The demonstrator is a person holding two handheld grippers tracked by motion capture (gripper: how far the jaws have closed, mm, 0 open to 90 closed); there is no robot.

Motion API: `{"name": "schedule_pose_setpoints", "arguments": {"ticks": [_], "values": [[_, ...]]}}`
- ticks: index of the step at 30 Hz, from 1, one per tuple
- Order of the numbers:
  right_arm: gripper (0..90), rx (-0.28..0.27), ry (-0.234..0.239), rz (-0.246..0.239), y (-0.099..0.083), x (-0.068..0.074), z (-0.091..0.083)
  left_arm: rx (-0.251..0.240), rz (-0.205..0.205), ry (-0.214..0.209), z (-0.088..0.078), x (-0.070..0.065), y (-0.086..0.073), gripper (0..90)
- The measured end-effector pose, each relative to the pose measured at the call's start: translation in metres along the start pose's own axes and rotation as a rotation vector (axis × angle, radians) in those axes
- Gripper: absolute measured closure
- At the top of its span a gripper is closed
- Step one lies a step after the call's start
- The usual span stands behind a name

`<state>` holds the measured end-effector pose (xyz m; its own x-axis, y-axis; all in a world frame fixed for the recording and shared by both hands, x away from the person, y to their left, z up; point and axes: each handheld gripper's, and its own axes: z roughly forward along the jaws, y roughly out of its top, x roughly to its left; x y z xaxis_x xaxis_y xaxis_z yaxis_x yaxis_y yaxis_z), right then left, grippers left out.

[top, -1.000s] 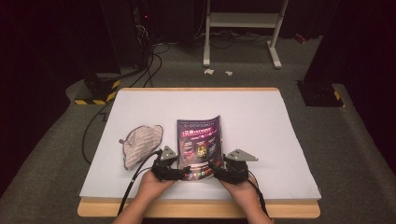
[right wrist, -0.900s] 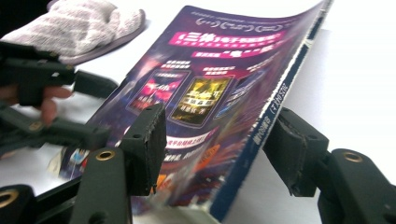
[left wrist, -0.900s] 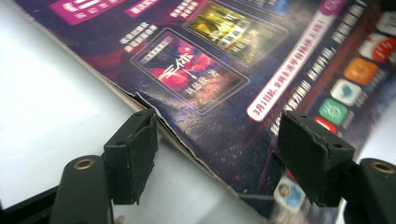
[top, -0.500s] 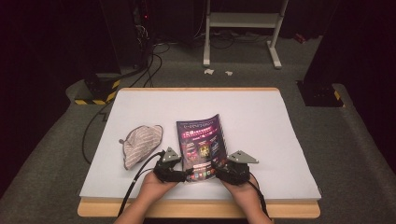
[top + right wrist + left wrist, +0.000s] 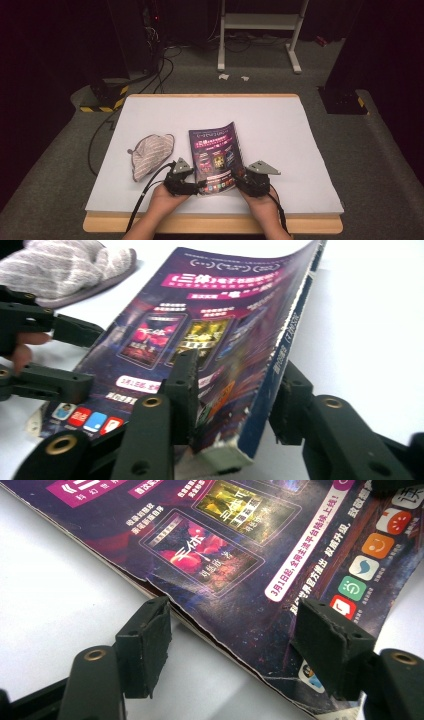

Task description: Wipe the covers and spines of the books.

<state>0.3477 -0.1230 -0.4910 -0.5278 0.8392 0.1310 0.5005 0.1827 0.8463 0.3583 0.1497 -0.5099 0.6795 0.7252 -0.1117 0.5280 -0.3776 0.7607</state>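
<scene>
On the white table [image 5: 280, 125], seen from the high view, the magazine [image 5: 216, 150] is lying face up with its long axis running near to far, tilted slightly leftward at the far end. The left gripper [image 5: 192, 186] is sitting at its near left corner and the right gripper [image 5: 245, 182] at its near right corner, so both hands are meeting the book at its near end, with the spine on the right. A striped cloth pouch [image 5: 151, 152] is resting just left of the magazine, apart from it.

In the left gripper view, the jaws are standing open, straddling the near left edge of the magazine [image 5: 240, 555]; one pad is over the cover, the other over bare table, and neither is pressing.

In the right gripper view, the jaws have just been closing, with the spine edge of the magazine [image 5: 210, 335] between them. The left pad is lying against the cover and the right pad is at the spine, so they are likely gripping it, and that edge is lifting off the table. The right hand looks the one placed to lift.
</scene>
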Motion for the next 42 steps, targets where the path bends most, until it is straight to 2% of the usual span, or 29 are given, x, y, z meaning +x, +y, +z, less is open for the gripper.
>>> {"name": "schedule_pose_setpoints", "arguments": {"ticks": [4, 12, 21, 26, 29, 31, 33, 35, 39, 42], "values": [[66.4, 0.000, -0.024, 0.003, 0.000, -0.002, 0.000, -0.002, 0.003, -0.005, -0.001, 0.000, 0.000, 33.0], [75.7, -0.026, -0.040, 0.027, 0.002, -0.010, -0.001, -0.019, 0.009, -0.003, -0.003, 0.000, 0.000, 35.9], [83.1, -0.070, -0.039, 0.053, 0.007, -0.020, -0.005, -0.094, -0.007, 0.057, -0.022, 0.012, -0.001, 35.3], [83.8, -0.082, -0.037, 0.048, 0.009, -0.020, -0.006, -0.096, 0.000, 0.083, -0.029, 0.015, 0.000, 34.8], [83.9, -0.090, -0.032, 0.048, 0.009, -0.021, -0.007, -0.082, 0.001, 0.087, -0.035, 0.018, 0.003, 34.6], [84.0, -0.097, -0.029, 0.044, 0.010, -0.021, -0.008, -0.078, 0.015, 0.100, -0.041, 0.018, 0.005, 34.1], [84.0, -0.100, -0.027, 0.040, 0.011, -0.021, -0.009, -0.082, 0.034, 0.128, -0.049, 0.020, 0.002, 33.3], [84.1, -0.106, -0.024, 0.036, 0.012, -0.021, -0.010, -0.097, 0.025, 0.146, -0.053, 0.024, -0.004, 32.6], [84.2, -0.119, -0.015, 0.027, 0.019, -0.020, -0.013, -0.108, -0.013, 0.139, -0.055, 0.031, -0.020, 30.8], [84.3, -0.133, -0.013, 0.012, 0.025, -0.017, -0.015, -0.099, 0.008, 0.147, -0.058, 0.033, -0.024, 30.7]]}}
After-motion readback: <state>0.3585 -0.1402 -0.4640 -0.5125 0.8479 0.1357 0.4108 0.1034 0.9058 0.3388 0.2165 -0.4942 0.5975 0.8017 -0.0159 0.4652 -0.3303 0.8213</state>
